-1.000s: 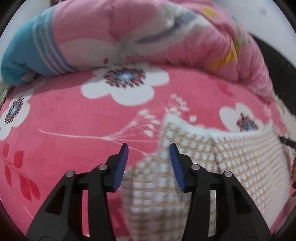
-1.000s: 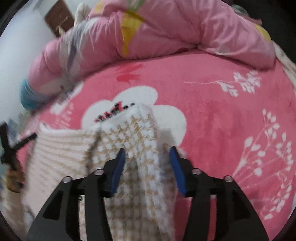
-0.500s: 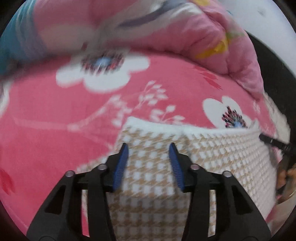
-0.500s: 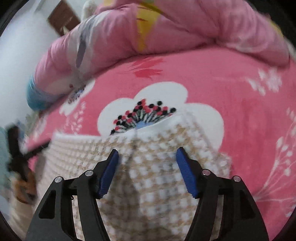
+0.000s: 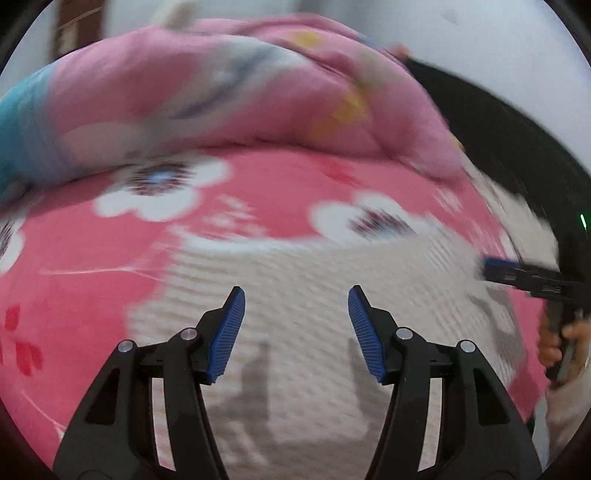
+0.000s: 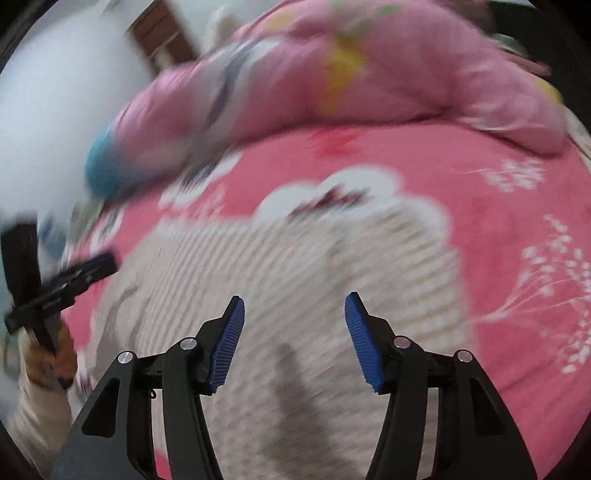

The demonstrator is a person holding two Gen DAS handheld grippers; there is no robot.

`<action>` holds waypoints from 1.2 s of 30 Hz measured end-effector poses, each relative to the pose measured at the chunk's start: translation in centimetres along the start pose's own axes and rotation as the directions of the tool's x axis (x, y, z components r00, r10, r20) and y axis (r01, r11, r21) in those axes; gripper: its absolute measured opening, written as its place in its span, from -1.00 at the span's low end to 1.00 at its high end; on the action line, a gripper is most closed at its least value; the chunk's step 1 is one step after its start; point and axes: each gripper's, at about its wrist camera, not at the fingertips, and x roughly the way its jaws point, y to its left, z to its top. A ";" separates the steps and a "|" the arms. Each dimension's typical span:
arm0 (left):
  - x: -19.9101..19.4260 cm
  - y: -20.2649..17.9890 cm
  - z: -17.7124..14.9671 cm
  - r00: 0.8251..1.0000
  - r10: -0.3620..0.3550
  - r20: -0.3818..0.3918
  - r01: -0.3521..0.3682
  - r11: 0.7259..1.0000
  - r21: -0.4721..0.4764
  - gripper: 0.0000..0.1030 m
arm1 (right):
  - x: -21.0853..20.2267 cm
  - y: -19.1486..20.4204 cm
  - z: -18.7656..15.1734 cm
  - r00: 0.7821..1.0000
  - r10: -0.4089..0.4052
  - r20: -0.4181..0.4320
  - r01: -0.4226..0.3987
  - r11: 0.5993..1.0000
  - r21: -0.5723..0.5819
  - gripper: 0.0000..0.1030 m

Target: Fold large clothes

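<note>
A cream and tan checked knit garment (image 5: pixel 332 258) lies spread on the pink flowered blanket (image 5: pixel 92 295), blurred by motion. My left gripper (image 5: pixel 295 295) hovers over its near part; the jaws are opening and nothing is between the blue pads. My right gripper (image 6: pixel 294 301) hangs over the same garment (image 6: pixel 295 251); its jaws are closing a little and are also empty. Each view shows the other gripper at its edge, with the right one (image 5: pixel 517 275) over the garment's right end and the left one (image 6: pixel 66 280) over its left end.
A rolled pink quilt (image 5: pixel 240 92) with a teal end lies across the back of the bed, also in the right wrist view as the quilt (image 6: pixel 351 74). A white wall and a brown door (image 6: pixel 162 33) stand behind it. Something dark (image 5: pixel 498 129) lies at the far right.
Both grippers have let go of the raised garment folds and pulled back and up. The garment now lies flat. The left jaws stand wider than before.
</note>
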 end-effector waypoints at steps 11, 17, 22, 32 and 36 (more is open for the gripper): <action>0.9 -2.5 -4.7 0.996 0.085 -0.034 -0.084 0.996 0.024 0.24 | -0.8 5.0 -4.3 0.981 -0.193 -0.005 0.190 0.971 -0.147 0.39; 2.9 -4.0 -9.2 0.986 0.119 -0.116 -0.115 0.992 0.047 0.31 | 2.7 7.0 -9.6 0.958 -0.286 -0.020 0.276 0.939 -0.205 0.47; -0.9 -4.1 -9.5 0.997 0.062 -0.052 -0.064 0.998 -0.025 0.30 | -0.8 7.3 -9.5 0.967 -0.254 0.003 0.252 0.958 -0.136 0.47; -1.5 -3.7 -13.2 0.995 0.079 -0.063 -0.083 0.995 -0.054 0.36 | -0.5 7.4 -12.6 0.973 -0.228 -0.019 0.225 0.968 -0.107 0.54; -5.7 -1.0 -14.3 0.994 0.100 0.033 -0.095 0.987 -0.129 0.47 | -5.3 4.4 -13.9 0.950 -0.304 0.068 0.308 0.950 -0.057 0.54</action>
